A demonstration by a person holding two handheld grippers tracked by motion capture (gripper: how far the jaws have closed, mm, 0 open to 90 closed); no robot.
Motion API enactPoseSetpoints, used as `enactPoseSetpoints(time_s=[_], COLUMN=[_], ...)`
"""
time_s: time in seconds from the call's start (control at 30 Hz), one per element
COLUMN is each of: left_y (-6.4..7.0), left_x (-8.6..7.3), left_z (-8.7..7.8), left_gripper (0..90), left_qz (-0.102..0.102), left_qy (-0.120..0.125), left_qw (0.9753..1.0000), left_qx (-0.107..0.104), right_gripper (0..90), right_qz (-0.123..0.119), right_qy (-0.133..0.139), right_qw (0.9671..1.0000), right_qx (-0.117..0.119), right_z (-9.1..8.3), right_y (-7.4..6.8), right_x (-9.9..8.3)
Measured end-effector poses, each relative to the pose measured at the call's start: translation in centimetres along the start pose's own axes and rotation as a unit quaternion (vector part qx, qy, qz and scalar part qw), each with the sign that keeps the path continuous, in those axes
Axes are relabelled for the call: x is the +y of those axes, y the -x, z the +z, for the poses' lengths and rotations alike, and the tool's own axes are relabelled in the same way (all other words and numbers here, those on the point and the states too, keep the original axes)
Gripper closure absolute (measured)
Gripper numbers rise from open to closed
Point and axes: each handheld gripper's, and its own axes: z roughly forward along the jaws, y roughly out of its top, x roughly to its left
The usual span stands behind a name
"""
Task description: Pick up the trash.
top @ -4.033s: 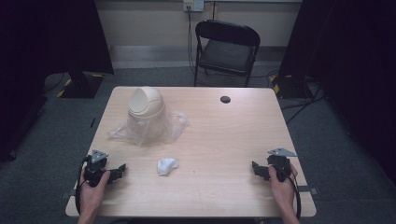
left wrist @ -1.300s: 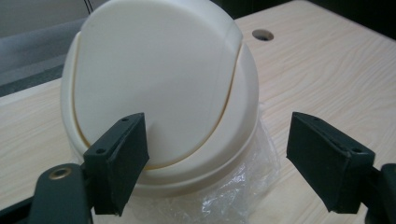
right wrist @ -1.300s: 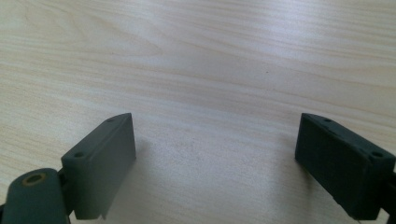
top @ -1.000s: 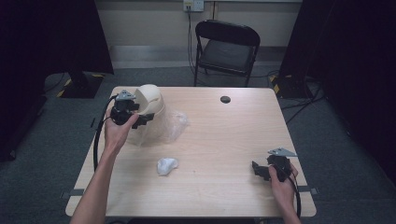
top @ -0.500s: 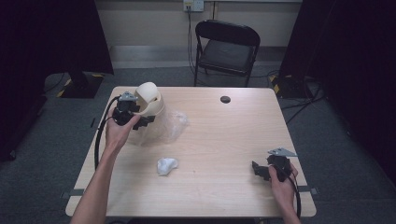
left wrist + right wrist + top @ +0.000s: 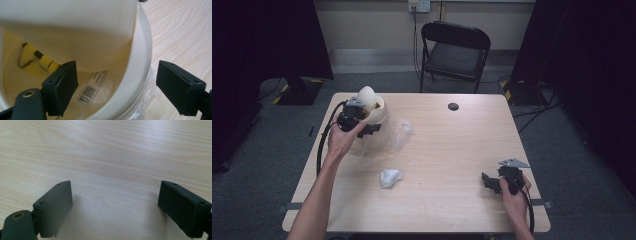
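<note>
A cream bin (image 6: 379,114) with a swing lid (image 6: 366,95) stands at the table's far left, on a clear plastic bag (image 6: 399,131). My left gripper (image 6: 366,124) is open at the bin's near side. In the left gripper view the left gripper (image 6: 117,87) straddles the bin's rim (image 6: 140,62), one jaw inside and one outside, neither visibly touching it. The lid (image 6: 75,30) is tilted, and a barcode label (image 6: 86,93) and a yellow item (image 6: 42,60) show inside. My right gripper (image 6: 488,181) rests open and empty at the front right, over bare wood (image 6: 115,207).
A crumpled white wad (image 6: 390,177) lies near the table's middle front. A small black disc (image 6: 453,106) sits near the far edge. A black folding chair (image 6: 455,47) stands beyond the table (image 6: 452,145).
My left gripper has gone from the table's front left corner up to the bin and has edged in over its rim. The lid now looks tilted. The right gripper has not moved.
</note>
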Motion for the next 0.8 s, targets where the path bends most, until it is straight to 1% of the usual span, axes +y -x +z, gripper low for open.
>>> enactPoseSetpoints(time_s=[0.03, 0.07, 0.1, 0.13, 0.17, 0.27, 0.37, 0.43, 0.5, 0.6, 0.63, 0.67, 0.7, 0.77, 0.8], left_y=[0.1, 0.1, 0.2, 0.2, 0.2, 0.2, 0.1, 0.1, 0.1, 0.2, 0.3, 0.3, 0.3, 0.2, 0.2], left_x=[0.0, 0.0, 0.1, 0.1, 0.2, 0.2, 0.2, 0.2, 0.2, 0.2, 0.1, 0.0, -0.1, -0.2, -0.4], left_z=[0.3, 0.3, 0.5, 0.6, 0.5, 0.5, 0.0, -0.3, -0.6, -1.1, -1.3, -1.6, -1.7, -1.9, -2.2], left_gripper=[17.1, 17.2, 17.4, 17.5, 17.8, 18.2, 18.8, 18.8, 18.8, 19.3, 19.4, 19.6, 19.6, 19.7, 19.8], left_qz=[-0.008, -0.008, -0.001, -0.001, 0.005, -0.001, 0.002, -0.007, -0.007, -0.017, -0.018, -0.009, -0.016, -0.017, -0.023], left_qy=[0.001, 0.001, -0.002, 0.001, 0.000, 0.008, 0.010, 0.017, 0.019, 0.039, 0.043, 0.039, 0.045, 0.046, 0.052], left_qw=[0.9999, 0.9999, 1.0000, 1.0000, 1.0000, 1.0000, 0.9999, 0.9998, 0.9998, 0.9991, 0.9989, 0.9991, 0.9988, 0.9986, 0.9982], left_qx=[-0.007, -0.007, -0.005, -0.006, -0.004, 0.000, 0.005, 0.003, 0.005, 0.004, 0.004, 0.011, 0.014, 0.017, 0.016], right_gripper=[11.4, 11.4, 11.4, 11.4, 11.4, 11.4, 11.4, 11.4, 11.4, 11.4, 11.4, 11.4, 11.4, 11.4, 11.4], right_qz=[-0.001, -0.001, -0.001, -0.001, 0.000, -0.001, -0.001, -0.001, -0.001, -0.001, -0.001, 0.000, -0.001, -0.001, 0.000], right_qy=[0.000, 0.000, 0.000, 0.000, 0.001, 0.000, 0.000, 0.000, 0.000, 0.000, 0.000, 0.000, 0.000, 0.000, 0.001], right_qw=[1.0000, 1.0000, 1.0000, 1.0000, 1.0000, 1.0000, 1.0000, 1.0000, 1.0000, 1.0000, 1.0000, 1.0000, 1.0000, 1.0000, 1.0000], right_qx=[0.000, 0.000, 0.000, 0.000, 0.000, 0.000, 0.000, 0.000, 0.000, 0.000, 0.000, 0.000, 0.000, 0.000, 0.000], right_z=[0.0, 0.0, 0.0, 0.0, 0.0, 0.0, 0.0, 0.0, 0.0, 0.0, 0.0, 0.0, 0.0, 0.0, 0.0], right_y=[0.0, 0.0, 0.0, 0.0, 0.0, 0.0, 0.0, 0.0, 0.0, 0.0, 0.0, 0.0, 0.0, 0.0, 0.0], right_x=[0.0, 0.0, 0.0, 0.0, 0.0, 0.0, 0.0, 0.0, 0.0, 0.0, 0.0, 0.0, 0.0, 0.0, 0.0])
